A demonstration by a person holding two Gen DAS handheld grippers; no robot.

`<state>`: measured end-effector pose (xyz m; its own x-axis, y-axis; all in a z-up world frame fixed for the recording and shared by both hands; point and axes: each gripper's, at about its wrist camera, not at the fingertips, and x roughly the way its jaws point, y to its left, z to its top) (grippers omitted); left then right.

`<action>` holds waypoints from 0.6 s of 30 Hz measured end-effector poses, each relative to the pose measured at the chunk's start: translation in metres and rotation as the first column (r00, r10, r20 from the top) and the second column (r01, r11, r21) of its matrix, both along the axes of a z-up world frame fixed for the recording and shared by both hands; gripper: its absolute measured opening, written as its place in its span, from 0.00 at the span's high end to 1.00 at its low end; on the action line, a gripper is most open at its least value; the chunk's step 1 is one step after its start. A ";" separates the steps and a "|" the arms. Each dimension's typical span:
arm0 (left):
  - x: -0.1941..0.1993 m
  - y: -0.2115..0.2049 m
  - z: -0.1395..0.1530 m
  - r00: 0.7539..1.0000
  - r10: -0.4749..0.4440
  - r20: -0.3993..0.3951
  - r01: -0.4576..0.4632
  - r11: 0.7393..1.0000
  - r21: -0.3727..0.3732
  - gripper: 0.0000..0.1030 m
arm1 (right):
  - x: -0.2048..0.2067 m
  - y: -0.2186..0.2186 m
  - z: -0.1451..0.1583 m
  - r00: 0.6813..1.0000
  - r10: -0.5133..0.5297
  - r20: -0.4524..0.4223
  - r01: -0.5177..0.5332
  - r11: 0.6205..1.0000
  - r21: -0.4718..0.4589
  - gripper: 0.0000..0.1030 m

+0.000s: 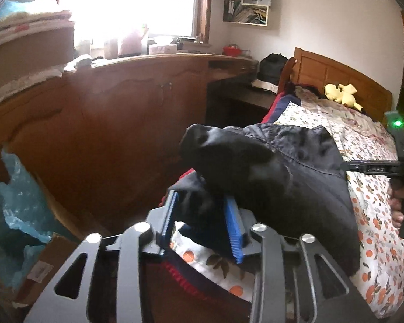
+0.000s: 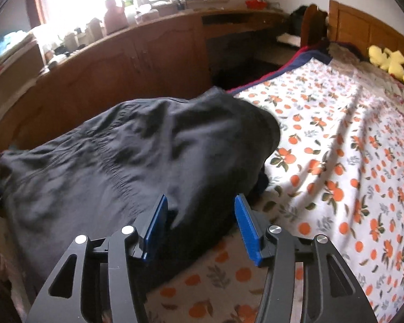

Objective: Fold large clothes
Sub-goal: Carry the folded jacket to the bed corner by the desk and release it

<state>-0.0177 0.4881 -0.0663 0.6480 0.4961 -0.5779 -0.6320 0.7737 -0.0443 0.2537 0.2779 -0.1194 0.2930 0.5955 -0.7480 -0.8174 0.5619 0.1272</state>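
A large dark jacket [image 2: 115, 156] lies bunched on the left part of the bed; it also shows in the left wrist view [image 1: 282, 172]. My left gripper [image 1: 202, 215] has its blue pads [image 1: 233, 228] apart with a fold of the jacket between them, raised above the bed edge. My right gripper [image 2: 202, 226] is open, its blue pads [image 2: 246, 226] straddling a corner of the jacket near the sheet. The right gripper's body also shows at the right edge of the left wrist view [image 1: 401, 167].
The bed carries an orange-print sheet [image 2: 336, 148] with free room to the right. A yellow plush toy [image 2: 387, 60] lies by the wooden headboard [image 2: 363, 24]. A wooden cabinet [image 1: 107, 123] runs along the bed's left side, with a cardboard box and teal plastic [image 1: 16, 210] beside it.
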 end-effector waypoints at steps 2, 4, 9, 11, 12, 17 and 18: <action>-0.004 -0.015 0.006 1.000 -0.002 0.002 0.001 1.000 0.024 0.41 | -0.011 -0.017 0.010 1.000 0.012 0.026 -0.012 1.000 0.016 0.52; -0.007 -0.026 0.013 1.000 -0.010 0.008 0.010 0.999 0.037 0.38 | -0.023 -0.032 0.020 0.998 0.024 0.050 -0.026 0.999 0.036 0.51; -0.012 -0.065 0.034 0.998 -0.040 0.040 0.037 0.997 0.072 0.14 | -0.051 -0.072 0.042 0.995 0.043 0.095 -0.051 0.996 0.080 0.46; -0.012 -0.082 0.043 0.997 -0.057 0.053 0.052 0.995 0.090 0.04 | -0.063 -0.090 0.053 0.993 0.043 0.114 -0.055 0.993 0.102 0.42; -0.011 -0.090 0.047 0.996 -0.065 0.058 0.059 0.994 0.096 0.02 | -0.068 -0.097 0.058 0.992 0.042 0.122 -0.056 0.992 0.111 0.36; -0.006 -0.136 0.063 0.990 -0.121 0.071 0.113 0.988 0.109 0.02 | -0.092 -0.149 0.082 0.986 0.004 0.165 -0.032 0.986 0.166 0.20; -0.004 -0.143 0.065 0.988 -0.132 0.074 0.123 0.986 0.109 0.02 | -0.096 -0.159 0.085 0.984 -0.006 0.176 -0.025 0.985 0.172 0.17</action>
